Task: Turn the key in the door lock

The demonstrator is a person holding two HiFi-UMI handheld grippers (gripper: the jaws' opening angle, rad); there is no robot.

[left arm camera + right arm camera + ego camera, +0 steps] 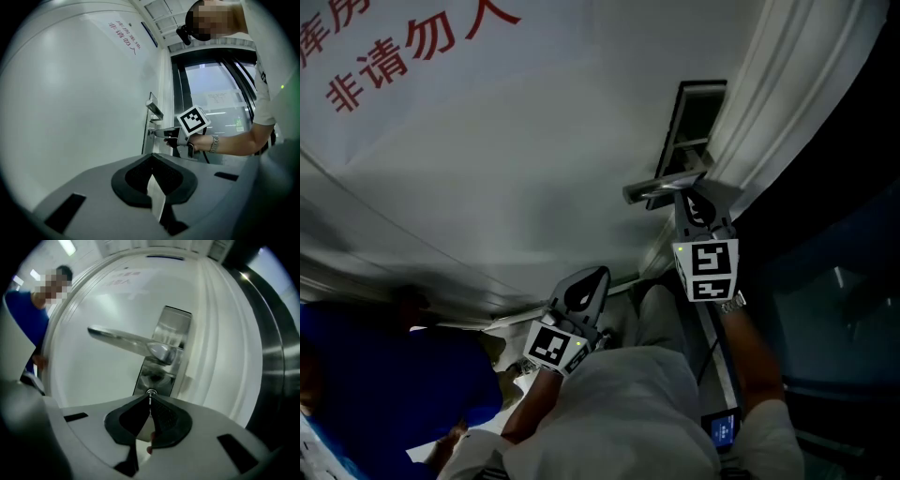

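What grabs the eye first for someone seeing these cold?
The right gripper, shut on a thin silver key at the keyhole of the steel lock plate, just under the long silver lever handle. Around it stands the big white door, with red lettering high on it. The left gripper hangs back, shut and empty.

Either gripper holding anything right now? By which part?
Right gripper: jaws shut on a thin metal sliver at the lock, apparently the key, gripped by its head. Left gripper: jaws shut, nothing held.
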